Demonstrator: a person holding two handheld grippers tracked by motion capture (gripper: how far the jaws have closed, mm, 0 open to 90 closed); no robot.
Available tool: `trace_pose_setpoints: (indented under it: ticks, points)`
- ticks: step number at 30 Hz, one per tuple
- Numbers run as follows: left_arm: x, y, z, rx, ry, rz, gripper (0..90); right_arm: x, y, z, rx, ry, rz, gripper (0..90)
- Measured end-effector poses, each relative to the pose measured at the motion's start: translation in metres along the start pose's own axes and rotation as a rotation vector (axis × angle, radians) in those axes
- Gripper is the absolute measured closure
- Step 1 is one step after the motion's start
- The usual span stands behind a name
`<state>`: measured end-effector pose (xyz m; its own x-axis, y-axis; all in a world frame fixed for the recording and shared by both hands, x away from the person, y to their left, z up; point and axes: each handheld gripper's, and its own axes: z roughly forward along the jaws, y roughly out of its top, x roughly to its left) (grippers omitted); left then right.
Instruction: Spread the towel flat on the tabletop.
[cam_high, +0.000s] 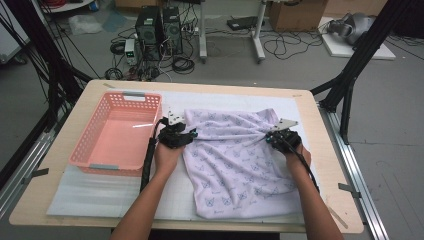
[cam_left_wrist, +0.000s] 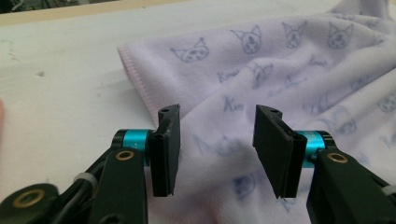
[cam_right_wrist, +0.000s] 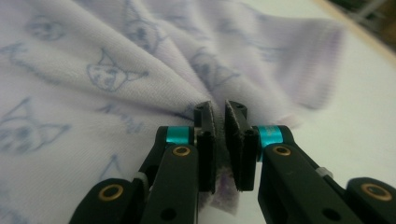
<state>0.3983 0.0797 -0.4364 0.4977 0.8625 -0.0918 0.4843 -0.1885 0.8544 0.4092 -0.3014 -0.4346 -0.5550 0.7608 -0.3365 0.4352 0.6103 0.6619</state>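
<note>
High view: I stand at the near edge of the table (cam_high: 75, 195), a gripper in each hand, with the lilac cat-print towel (cam_high: 235, 160) spread across the middle of the white mat (cam_high: 100, 195) and reaching toward its right edge. My left gripper (cam_high: 189, 135) sits at the towel's left edge, my right gripper (cam_high: 269, 138) at its right edge, where the cloth gathers into pleats. The pink basket (cam_high: 85, 145) at the table's left side holds nothing.

Left gripper view: my jaws stand spread, with the towel's left edge (cam_left_wrist: 140, 88) lying on the mat under them (no pad presses on it).

Right gripper view: my jaws are pressed together on a bunched fold of towel (cam_right_wrist: 219, 140), with cloth pinched between the pads.

My reading: folding has barely begun. One side is gripped, the other is still to be taken, and the towel remains unfolded and outside the basket.
</note>
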Motion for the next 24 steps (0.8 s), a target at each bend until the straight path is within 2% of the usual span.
trace_pose_setpoints:
  ticks: [1, 3, 5, 7, 8, 9, 10, 12, 14, 16, 20, 22, 24]
  points:
    - [0.0, 0.0, 0.0, 0.009, -0.007, 0.001, 50.9, -0.004, 0.001, 0.002, 0.012, -0.041, 0.001, 82.6]
    - [-0.001, -0.001, -0.001, 0.031, -0.032, -0.014, 49.0, -0.013, 0.001, 0.005, 0.014, -0.118, 0.042, 82.5]
    - [-0.004, 0.0, -0.003, 0.052, -0.068, -0.015, 48.1, -0.018, -0.001, 0.006, 0.002, -0.136, 0.103, 80.9]
    - [-0.008, 0.0, -0.008, 0.055, -0.113, -0.004, 47.3, -0.018, -0.002, 0.004, -0.014, -0.122, 0.151, 74.9]
    - [-0.011, 0.0, -0.011, 0.043, -0.134, 0.004, 47.0, -0.018, -0.002, 0.001, -0.031, -0.109, 0.169, 68.9]
    - [-0.013, -0.002, -0.014, 0.027, -0.14, 0.012, 47.2, -0.018, -0.003, -0.003, -0.055, -0.081, 0.198, 62.9]
    - [-0.013, -0.004, -0.016, 0.026, -0.143, 0.018, 47.6, -0.018, -0.004, -0.008, -0.077, -0.043, 0.215, 60.9]
    - [-0.013, -0.009, -0.019, 0.036, -0.166, 0.001, 47.6, -0.016, -0.005, -0.02, -0.082, 0.0, 0.234, 55.0]
    - [-0.013, -0.015, -0.02, 0.049, -0.178, -0.005, 47.5, -0.014, -0.008, -0.033, -0.137, 0.011, 0.225, 56.8]
    - [-0.015, -0.02, -0.02, 0.067, -0.186, -0.003, 47.4, -0.012, -0.012, -0.044, -0.154, 0.022, 0.22, 56.2]
    - [-0.026, -0.027, -0.017, 0.117, -0.237, -0.025, 44.5, -0.01, -0.023, -0.057, -0.181, 0.086, 0.245, 50.1]
    - [-0.034, -0.029, -0.014, 0.142, -0.253, -0.008, 43.6, -0.007, -0.031, -0.061, -0.187, 0.116, 0.247, 48.5]
    - [-0.043, -0.029, -0.014, 0.145, -0.203, 0.08, 43.2, -0.004, -0.038, -0.063, -0.19, 0.136, 0.246, 48.3]
